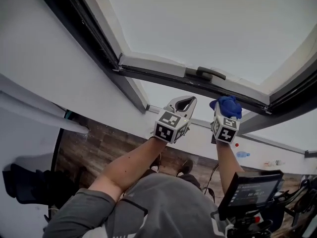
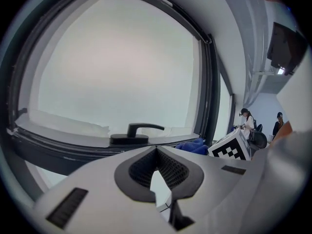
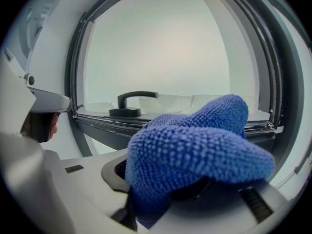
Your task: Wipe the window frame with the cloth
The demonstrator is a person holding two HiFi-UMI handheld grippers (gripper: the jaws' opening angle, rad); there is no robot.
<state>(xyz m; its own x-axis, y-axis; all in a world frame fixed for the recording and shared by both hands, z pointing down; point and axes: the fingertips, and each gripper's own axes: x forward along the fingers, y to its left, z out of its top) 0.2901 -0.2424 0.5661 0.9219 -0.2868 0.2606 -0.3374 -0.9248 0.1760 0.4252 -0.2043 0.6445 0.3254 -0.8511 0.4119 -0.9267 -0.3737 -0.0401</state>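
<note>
Nearest: both forearms (image 1: 133, 165) were raised toward the window, a gripper in each hand. The left gripper (image 1: 184, 103) was clenched on nothing: in its own view the ribbed pads (image 2: 171, 168) met at their tips, with only a pale gap below them. It hung just left of the right gripper (image 1: 224, 119) and, as far as could be told, apart from the frame. The right gripper was clamped on the blue cloth (image 3: 195, 147), pinched low in a bunch, so most of the fabric bulged up and forward over the jaws and hid their tips. The cloth looked like microfibre by its nubbly pile, and was judged light, soft, limp, not fragile, and unlikely to slip between ribbed pads. A bunched grip near the middle, as here, seemed right, since it left a padded lobe ahead of the jaws to meet the frame instead of hard plastic. Risk judged: loose folds could snag on the handle. Beyond the cloth, the lower rail of the dark window frame (image 3: 146, 126) ran left to right. In the head view the cloth sat at or just under this rail, right of the black handle (image 1: 210, 74), but contact could not be confirmed. Farthest was the pale, featureless glass (image 1: 198, 24).
</note>
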